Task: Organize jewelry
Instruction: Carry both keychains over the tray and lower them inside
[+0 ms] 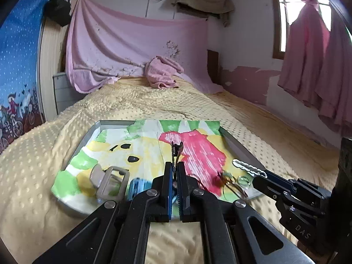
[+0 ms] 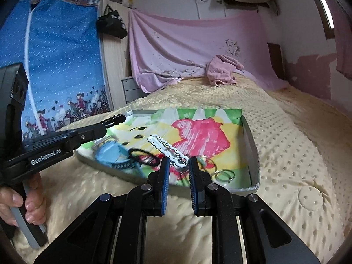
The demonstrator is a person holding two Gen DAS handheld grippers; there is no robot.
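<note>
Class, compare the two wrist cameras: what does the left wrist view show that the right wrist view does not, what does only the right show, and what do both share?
Only the left wrist view shows the left gripper shut on a dark hair clip, and a window with a pink curtain.

Only the right wrist view shows the person's left hand and a black hair tie.

Both show the tray with its colourful lining, the white clip, the rings and the yellow bedspread.

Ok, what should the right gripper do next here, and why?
Probably close on the white clip: its spring end sits between the open right gripper fingers, above the tray, while the left gripper already pinches a small dark piece.
</note>
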